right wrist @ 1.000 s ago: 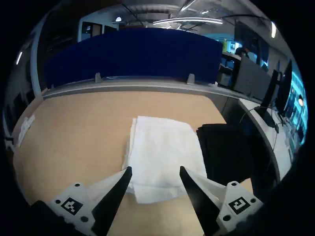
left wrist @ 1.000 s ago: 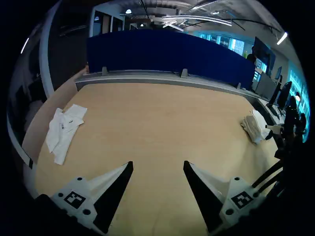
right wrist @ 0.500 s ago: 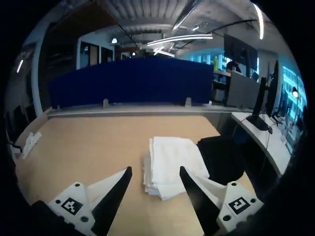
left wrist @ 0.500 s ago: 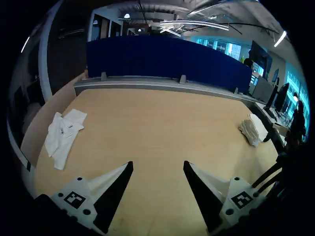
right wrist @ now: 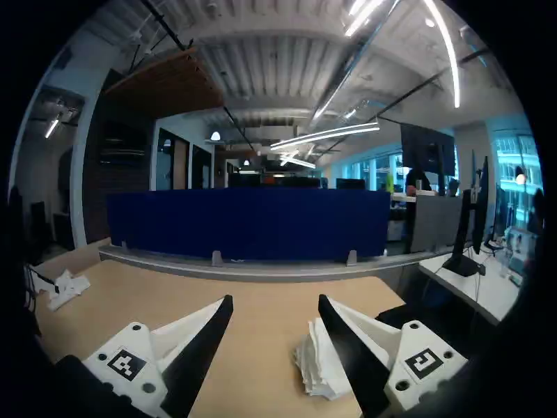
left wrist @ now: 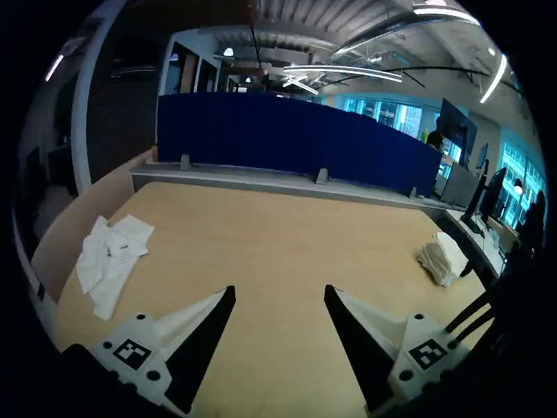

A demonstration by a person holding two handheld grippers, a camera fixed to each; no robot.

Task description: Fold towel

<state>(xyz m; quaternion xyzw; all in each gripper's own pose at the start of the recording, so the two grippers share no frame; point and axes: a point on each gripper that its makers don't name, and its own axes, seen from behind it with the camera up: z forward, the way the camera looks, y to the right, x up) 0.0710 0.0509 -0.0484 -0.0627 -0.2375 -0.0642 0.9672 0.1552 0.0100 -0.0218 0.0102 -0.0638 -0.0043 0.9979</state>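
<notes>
Lying crumpled near the desk's [left wrist: 278,209] left edge: the towel [left wrist: 111,258], unfolded, well apart from both claws. Looks soft, light and floppy, so it will sag. Best pinched at two corners of one edge. Left gripper [left wrist: 278,289] gapes wide, empty, over bare desk. Folded stack [left wrist: 438,259] sits far right. Right gripper [right wrist: 275,299] likewise spread and empty, near the stack.

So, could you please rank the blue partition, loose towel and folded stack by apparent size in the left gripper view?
Largest: blue partition.
Then: loose towel.
Smallest: folded stack.
Fisheye distortion leaves the towels' real sizes unsure.
</notes>
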